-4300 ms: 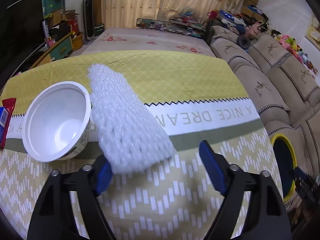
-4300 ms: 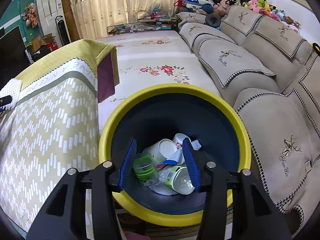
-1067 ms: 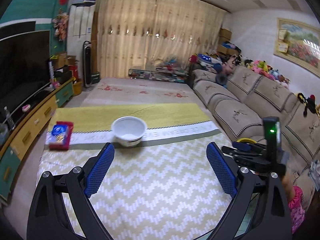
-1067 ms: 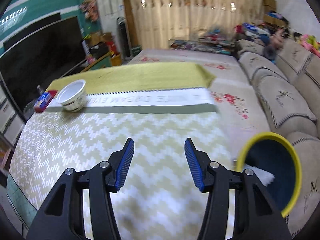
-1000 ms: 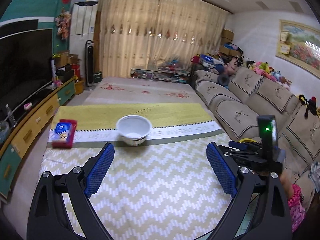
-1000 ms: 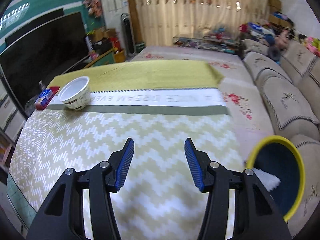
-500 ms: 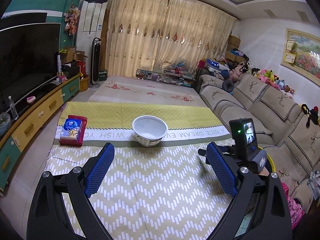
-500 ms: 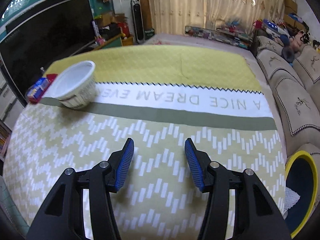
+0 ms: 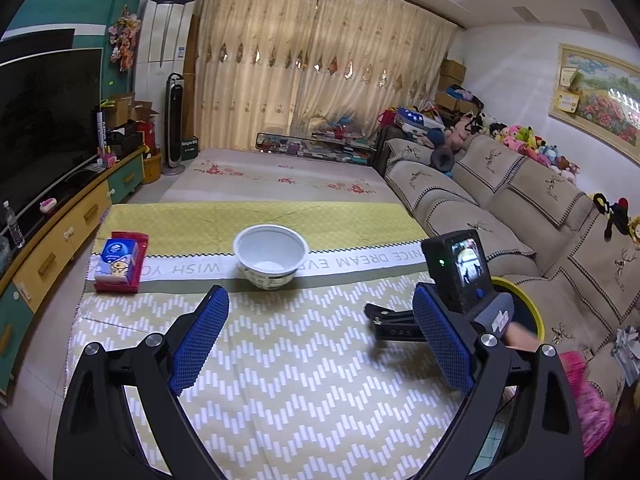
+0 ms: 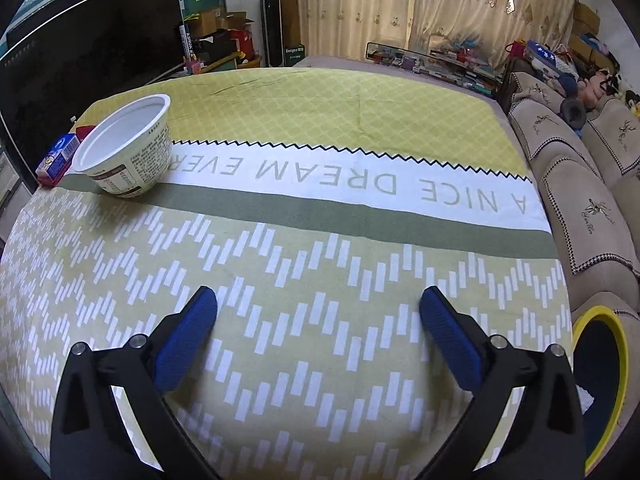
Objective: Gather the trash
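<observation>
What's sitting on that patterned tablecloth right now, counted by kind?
White paper bowl: 1
Tissue pack in a red wrapper: 1
Total: 2

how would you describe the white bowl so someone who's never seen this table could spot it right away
Start at the table covered by the yellow-green cloth and find the white band printed with grey lettering. The bowl sits at that band's far left end, upright and empty. It is the only round white thing there, with printed text on its side, unlike the flat red and blue packet beside it.
</observation>
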The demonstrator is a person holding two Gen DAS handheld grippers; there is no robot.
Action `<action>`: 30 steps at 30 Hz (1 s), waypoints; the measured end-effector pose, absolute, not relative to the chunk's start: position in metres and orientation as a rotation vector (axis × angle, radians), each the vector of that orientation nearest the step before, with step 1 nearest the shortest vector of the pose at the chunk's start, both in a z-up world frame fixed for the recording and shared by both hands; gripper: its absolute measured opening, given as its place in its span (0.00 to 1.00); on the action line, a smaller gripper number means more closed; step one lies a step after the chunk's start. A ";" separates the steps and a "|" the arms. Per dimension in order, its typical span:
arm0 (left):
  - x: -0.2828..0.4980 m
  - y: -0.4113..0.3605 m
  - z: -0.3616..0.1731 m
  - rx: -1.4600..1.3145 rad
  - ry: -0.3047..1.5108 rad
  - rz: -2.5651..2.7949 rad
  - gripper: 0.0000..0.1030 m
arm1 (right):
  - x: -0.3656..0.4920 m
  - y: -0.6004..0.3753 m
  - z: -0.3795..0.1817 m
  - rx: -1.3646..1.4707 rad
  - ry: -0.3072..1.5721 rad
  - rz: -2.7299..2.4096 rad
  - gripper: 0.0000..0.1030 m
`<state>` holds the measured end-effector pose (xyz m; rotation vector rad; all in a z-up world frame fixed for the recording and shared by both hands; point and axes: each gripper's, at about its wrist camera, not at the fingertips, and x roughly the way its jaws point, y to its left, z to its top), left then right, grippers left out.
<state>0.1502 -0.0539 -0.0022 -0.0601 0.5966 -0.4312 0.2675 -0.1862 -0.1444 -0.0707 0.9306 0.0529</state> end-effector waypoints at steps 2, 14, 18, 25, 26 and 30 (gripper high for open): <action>0.150 -0.059 -0.003 -0.055 0.600 -0.445 0.89 | 0.267 -0.186 -0.145 -0.070 0.930 0.053 0.95; 0.135 -0.100 0.003 -0.029 0.601 -0.463 0.89 | 0.266 -0.185 -0.145 -0.070 0.931 0.053 0.95; 0.125 -0.113 0.009 -0.011 0.619 -0.467 0.89 | 0.266 -0.185 -0.145 -0.070 0.930 0.053 0.95; 0.117 -0.126 0.007 0.003 0.666 -0.465 0.89 | 0.266 -0.185 -0.145 -0.070 0.931 0.052 0.95; 0.116 -0.127 0.007 0.002 0.672 -0.463 0.89 | 0.266 -0.185 -0.145 -0.070 0.931 0.053 0.95; 0.112 -0.125 0.008 -0.036 0.680 -0.451 0.89 | 0.266 -0.184 -0.145 -0.070 0.931 0.053 0.95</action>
